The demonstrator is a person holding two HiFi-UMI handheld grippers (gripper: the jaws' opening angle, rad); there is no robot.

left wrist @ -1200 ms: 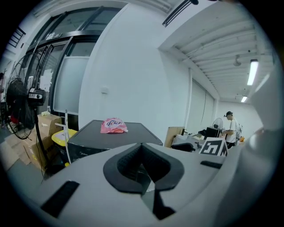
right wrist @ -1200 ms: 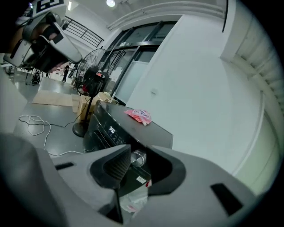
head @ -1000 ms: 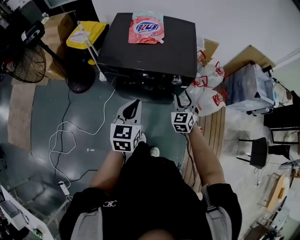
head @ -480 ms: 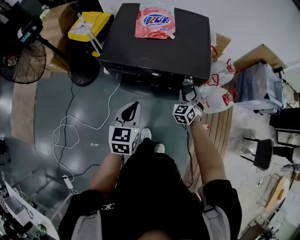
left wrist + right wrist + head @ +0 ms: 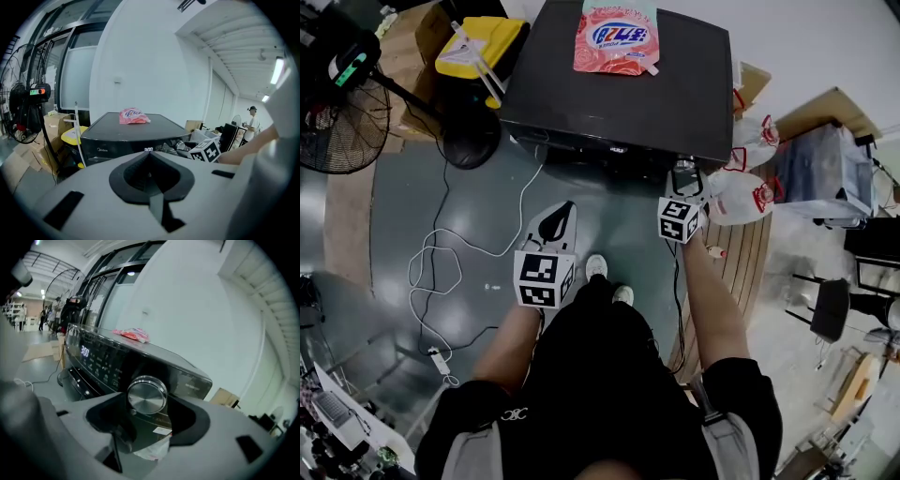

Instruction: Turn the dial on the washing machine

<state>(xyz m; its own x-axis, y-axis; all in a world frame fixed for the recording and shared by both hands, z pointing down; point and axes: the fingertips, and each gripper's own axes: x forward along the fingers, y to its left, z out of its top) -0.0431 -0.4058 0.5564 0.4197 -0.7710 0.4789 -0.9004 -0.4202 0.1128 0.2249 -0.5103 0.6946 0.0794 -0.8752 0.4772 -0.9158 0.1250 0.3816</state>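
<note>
The black washing machine [image 5: 619, 84] stands ahead with a pink detergent pouch [image 5: 617, 34] on its lid. Its silver dial [image 5: 147, 395] is on the right end of the control panel [image 5: 101, 363]. My right gripper [image 5: 684, 183] is up at that corner. Its jaws have just been opening and now stand wide open, with the dial just ahead of the gap [image 5: 149, 417] and no pad pressing on it. My left gripper [image 5: 562, 212] hangs lower over the floor in front of the machine, shut and holding nothing [image 5: 149, 176].
A standing fan [image 5: 339, 120] and a yellow bin [image 5: 474, 47] are at the left. White cables [image 5: 441, 267] trail over the floor. White plastic bags [image 5: 741, 195] and wooden boards [image 5: 733, 258] lie right of the machine. My shoes [image 5: 598, 268] are below the grippers.
The right gripper has moved forward up to the machine's front right corner and its jaws look wider. The left gripper has sunk slightly and stayed shut.
</note>
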